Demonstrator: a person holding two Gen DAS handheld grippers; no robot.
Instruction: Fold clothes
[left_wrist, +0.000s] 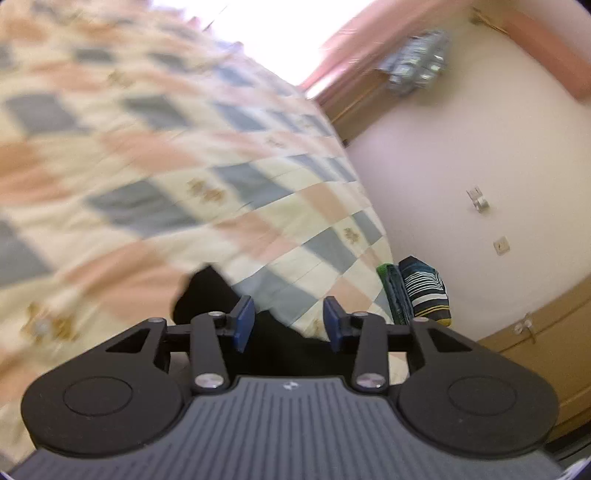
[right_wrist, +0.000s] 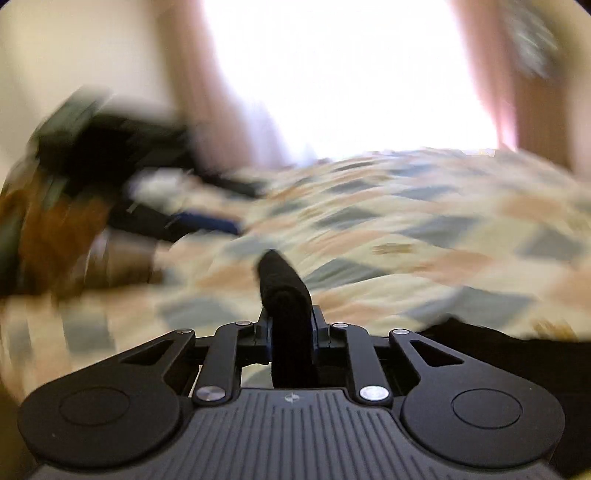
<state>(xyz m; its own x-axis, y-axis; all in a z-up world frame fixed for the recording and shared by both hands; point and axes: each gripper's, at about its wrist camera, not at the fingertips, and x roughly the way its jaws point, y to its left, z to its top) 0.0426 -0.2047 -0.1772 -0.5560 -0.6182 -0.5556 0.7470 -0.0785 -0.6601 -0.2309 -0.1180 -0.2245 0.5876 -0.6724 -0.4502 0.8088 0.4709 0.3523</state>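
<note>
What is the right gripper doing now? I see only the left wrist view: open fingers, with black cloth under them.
Observer: The right gripper is shut on a fold of the black cloth.
Operator: Does the fold reach past the gripper?
Observer: Yes. Its rolled end stands up beyond the gripper, in front of the checked bedspread.
</note>
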